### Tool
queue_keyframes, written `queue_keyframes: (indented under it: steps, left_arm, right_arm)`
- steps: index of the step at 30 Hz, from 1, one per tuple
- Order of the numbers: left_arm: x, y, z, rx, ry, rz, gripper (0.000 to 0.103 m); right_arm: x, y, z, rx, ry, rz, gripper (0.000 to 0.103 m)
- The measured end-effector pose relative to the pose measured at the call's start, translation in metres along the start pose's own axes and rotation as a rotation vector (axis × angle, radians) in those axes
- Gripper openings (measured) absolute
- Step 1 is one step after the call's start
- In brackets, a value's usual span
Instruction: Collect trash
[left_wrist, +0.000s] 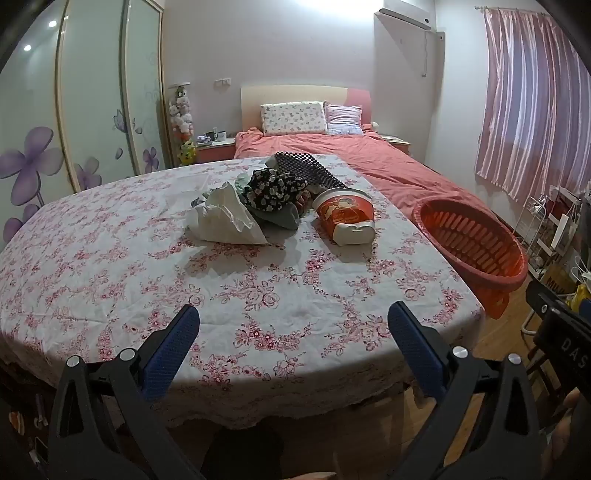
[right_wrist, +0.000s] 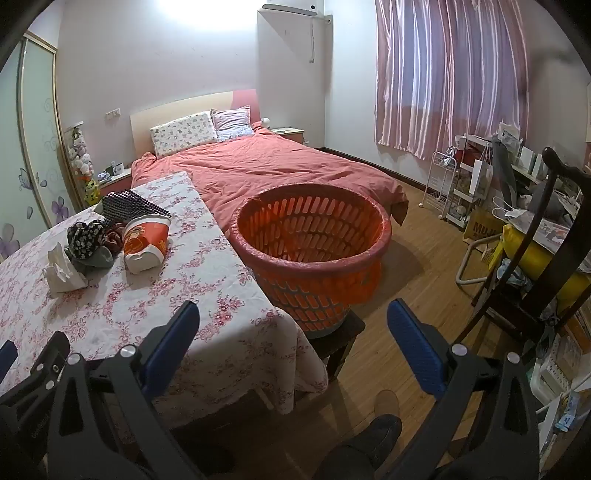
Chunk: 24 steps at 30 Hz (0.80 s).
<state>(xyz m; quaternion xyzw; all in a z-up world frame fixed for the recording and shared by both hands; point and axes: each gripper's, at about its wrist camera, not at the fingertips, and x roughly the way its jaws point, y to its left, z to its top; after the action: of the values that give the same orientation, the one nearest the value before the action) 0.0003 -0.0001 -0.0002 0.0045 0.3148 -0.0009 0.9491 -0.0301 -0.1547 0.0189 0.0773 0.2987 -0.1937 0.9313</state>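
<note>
A table with a floral cloth (left_wrist: 147, 266) (right_wrist: 155, 306) carries a small heap at its far side. In the heap lie a crumpled white bag (left_wrist: 225, 218) (right_wrist: 61, 275), a red and white paper cup on its side (left_wrist: 347, 216) (right_wrist: 146, 240), a black floral cloth bundle (left_wrist: 275, 192) (right_wrist: 85, 238) and a black perforated mat (left_wrist: 306, 168) (right_wrist: 129, 205). An orange slatted basket (left_wrist: 469, 240) (right_wrist: 314, 251) stands on a dark stool right of the table. My left gripper (left_wrist: 293, 332) hangs open over the table's near edge. My right gripper (right_wrist: 293, 332) is open above the table's corner and the floor, short of the basket.
Behind the table is a bed with a salmon cover (right_wrist: 273, 166). A dark wooden chair (right_wrist: 535, 258) and cluttered racks (right_wrist: 458, 184) stand at the right. A wardrobe with purple flowers (left_wrist: 74, 129) fills the left wall. A person's foot (right_wrist: 373, 435) shows on the wooden floor below.
</note>
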Motion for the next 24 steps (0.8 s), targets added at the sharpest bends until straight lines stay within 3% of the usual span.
queue_keyframes:
  steps: [24]
  left_arm:
    - [-0.0004,0.0001,0.0,-0.002,-0.009,-0.002,0.101]
  right_arm:
    - [-0.0021,-0.0016,0.0002,0.005,-0.005,0.003,0.099]
